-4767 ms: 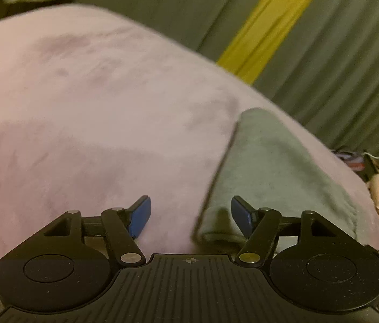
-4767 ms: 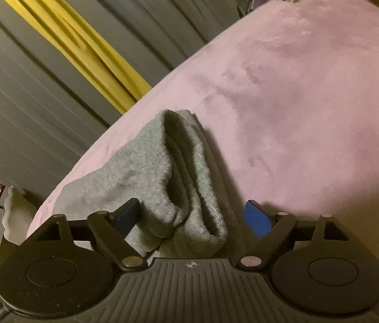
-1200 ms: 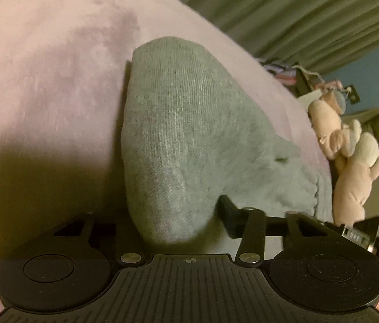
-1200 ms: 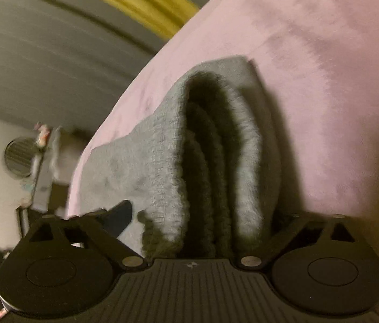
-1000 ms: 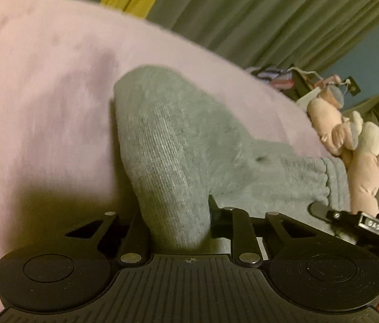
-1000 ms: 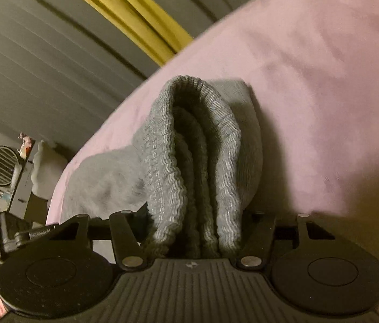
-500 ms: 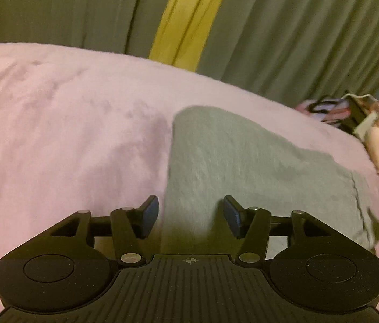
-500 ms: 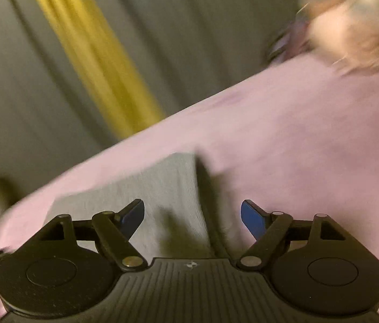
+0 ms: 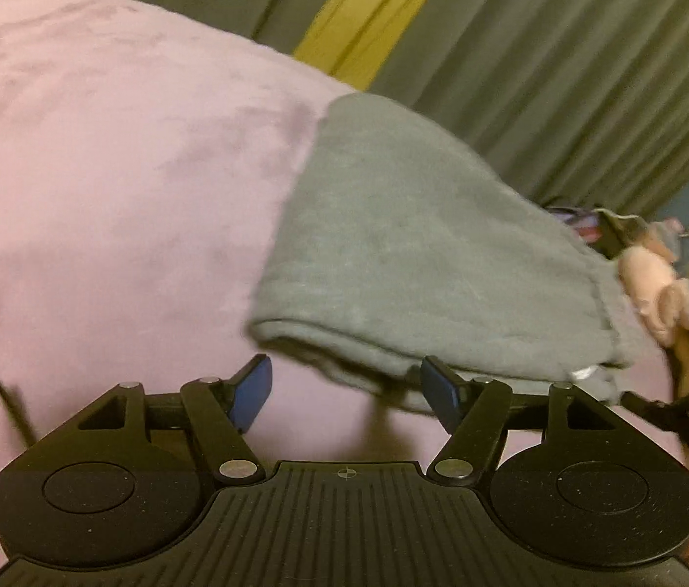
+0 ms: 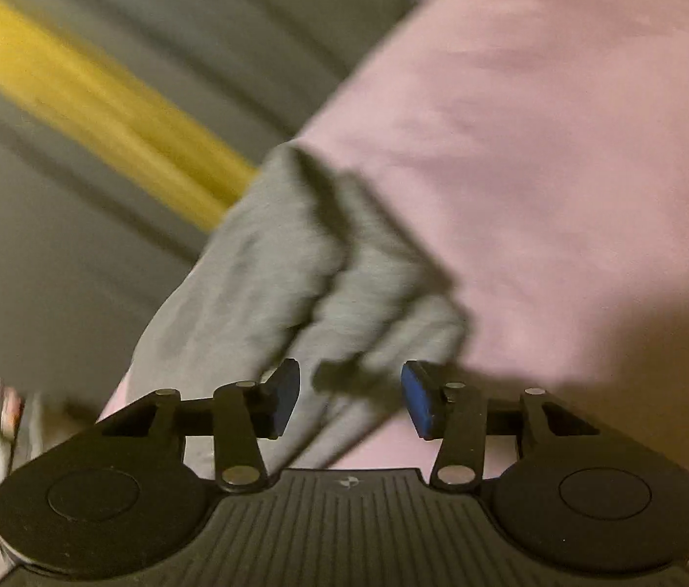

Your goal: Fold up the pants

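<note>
The grey pants [image 9: 417, 244] lie folded into a thick stack on the pink blanket [image 9: 100, 171]. My left gripper [image 9: 346, 394] is open and empty, just in front of the stack's near fold. In the right wrist view the pants [image 10: 305, 269] show their layered end, blurred by motion. My right gripper [image 10: 350, 396] is open and empty, with the fabric end just ahead of its fingertips. The other gripper's black body [image 9: 686, 416] shows at the right edge of the left wrist view.
Grey-green curtains with a yellow stripe [image 9: 373, 14] hang behind the bed. Pink plush toys [image 9: 667, 293] and small clutter sit past the pants on the right. Pink blanket [image 10: 564, 146] spreads to the right of the pants.
A second ago both grippers were shut on the pants' ends. They have let go, opened and drawn back; the stack now rests flat on the blanket.
</note>
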The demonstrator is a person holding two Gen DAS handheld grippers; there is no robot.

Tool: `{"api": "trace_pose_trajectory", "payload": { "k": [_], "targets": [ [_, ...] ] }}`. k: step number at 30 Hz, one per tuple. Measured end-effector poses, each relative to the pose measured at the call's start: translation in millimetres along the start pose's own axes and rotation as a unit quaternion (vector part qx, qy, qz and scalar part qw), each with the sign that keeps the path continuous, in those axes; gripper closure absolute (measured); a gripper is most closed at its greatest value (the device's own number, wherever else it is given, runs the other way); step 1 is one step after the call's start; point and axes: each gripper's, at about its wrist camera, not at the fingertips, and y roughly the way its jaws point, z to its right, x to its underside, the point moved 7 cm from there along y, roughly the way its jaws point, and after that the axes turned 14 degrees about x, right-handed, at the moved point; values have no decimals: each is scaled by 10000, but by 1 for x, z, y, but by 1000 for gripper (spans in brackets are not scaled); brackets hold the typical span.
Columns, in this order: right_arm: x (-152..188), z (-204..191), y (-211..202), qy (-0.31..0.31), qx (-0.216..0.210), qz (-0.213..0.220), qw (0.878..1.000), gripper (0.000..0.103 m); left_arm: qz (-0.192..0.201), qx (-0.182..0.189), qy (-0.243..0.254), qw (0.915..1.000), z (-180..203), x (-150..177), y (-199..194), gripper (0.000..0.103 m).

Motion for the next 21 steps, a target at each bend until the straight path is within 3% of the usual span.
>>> {"api": "trace_pose_trajectory", "payload": {
  "k": [3,7,9,11,14,16,19,21],
  "targets": [
    [1,12,17,894,-659,-596,9920,35,292,231,-425,9984,-4,-4,0,30],
    [-9,24,29,1923,-1575,-785,9654,35,588,609,-1572,9839,-19,-4,-6,28],
    [-13,21,35,2096,-1903,-881,9550,27,582,747,-1761,9798,-23,-2,-4,28],
    [-11,18,41,1988,-1811,-826,9596,26,508,977,-1881,9759,-20,0,3,27],
    [1,-2,52,1757,-2045,-1241,9549,26,576,1393,-2534,9556,-25,3,17,27],
    [5,-14,61,1514,-2013,-1359,9582,26,777,1384,-2777,9475,-32,1,18,30],
    [-6,-12,62,1482,-1884,-1073,9649,30,968,1079,-2648,9533,-44,-9,16,47],
    [-28,5,53,1811,-1708,-479,9673,37,990,1095,-2888,9459,-52,-10,15,53]
  ]
}}
